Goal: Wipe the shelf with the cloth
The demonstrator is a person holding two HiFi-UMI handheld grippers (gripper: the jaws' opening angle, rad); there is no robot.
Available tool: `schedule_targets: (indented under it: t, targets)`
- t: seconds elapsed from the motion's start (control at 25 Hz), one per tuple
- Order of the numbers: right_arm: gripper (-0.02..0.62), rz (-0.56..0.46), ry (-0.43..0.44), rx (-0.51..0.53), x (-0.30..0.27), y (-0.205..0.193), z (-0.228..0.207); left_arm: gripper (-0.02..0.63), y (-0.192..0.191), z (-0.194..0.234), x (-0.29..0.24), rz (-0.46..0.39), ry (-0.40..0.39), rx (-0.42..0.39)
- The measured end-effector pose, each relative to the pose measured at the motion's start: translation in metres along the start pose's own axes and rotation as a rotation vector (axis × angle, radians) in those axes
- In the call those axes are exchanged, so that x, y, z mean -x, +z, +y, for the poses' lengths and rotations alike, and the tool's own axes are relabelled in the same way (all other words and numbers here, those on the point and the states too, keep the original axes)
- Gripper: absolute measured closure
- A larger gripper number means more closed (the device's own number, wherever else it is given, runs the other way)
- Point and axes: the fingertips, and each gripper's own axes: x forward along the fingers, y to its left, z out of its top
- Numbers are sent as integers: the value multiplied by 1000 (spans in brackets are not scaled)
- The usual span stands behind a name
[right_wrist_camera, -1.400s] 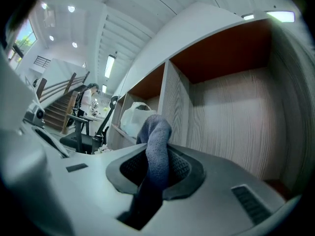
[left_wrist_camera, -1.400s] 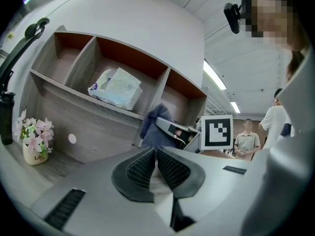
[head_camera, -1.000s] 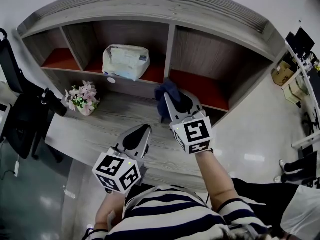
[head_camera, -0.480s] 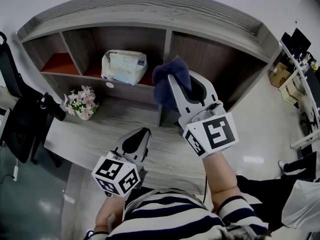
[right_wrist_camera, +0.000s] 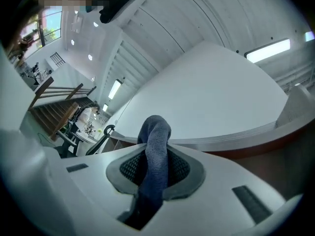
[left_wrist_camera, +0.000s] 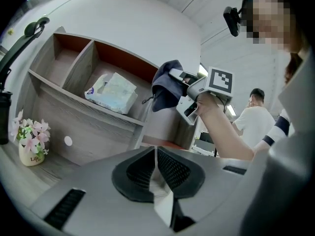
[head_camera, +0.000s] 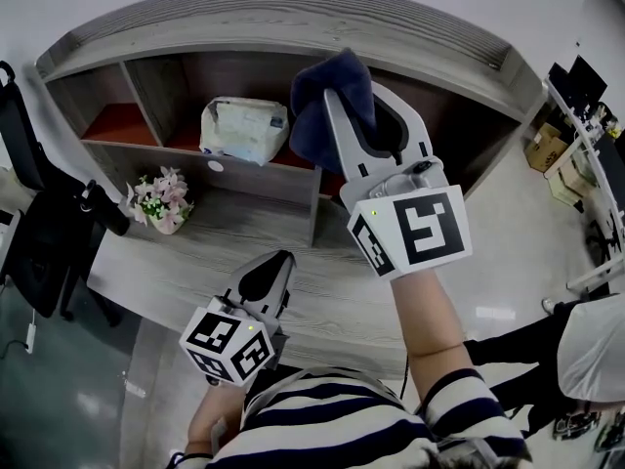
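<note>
A grey wooden shelf unit [head_camera: 293, 13] with red-lined compartments stands on a grey desk [head_camera: 186, 252]. My right gripper [head_camera: 337, 91] is raised high in front of the shelf's upper part, shut on a dark blue cloth [head_camera: 327, 106] that bunches out past its tips. The cloth [right_wrist_camera: 155, 151] stands pinched between the jaws, with the shelf's top edge [right_wrist_camera: 236, 136] just beyond. My left gripper [head_camera: 275, 260] hangs low over the desk's near side, shut and empty, its pads [left_wrist_camera: 167, 168] pressed together. The cloth [left_wrist_camera: 165, 85] and right gripper [left_wrist_camera: 174, 77] also show in the left gripper view.
A white wipes pack [head_camera: 242, 125] lies in the middle compartment. A small vase of pink flowers [head_camera: 161, 195] stands on the desk at the left. A black office chair [head_camera: 39, 233] is beside the desk's left end. A person in white [left_wrist_camera: 256, 117] stands in the room behind.
My right gripper has lifted the cloth from the desk level at the lower compartments up to the shelf's upper part. The left gripper has stayed nearly still.
</note>
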Motion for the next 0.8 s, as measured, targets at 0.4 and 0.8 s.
schedule_targets:
  t: [0.4,0.8]
  targets:
    - [518,20,-52,17,-10,-3,-16,577,-1,4,3,5,11,3]
    - [518,21,-137,-42,23,0,-51,577,-5,-11,-14,31,-58,-6]
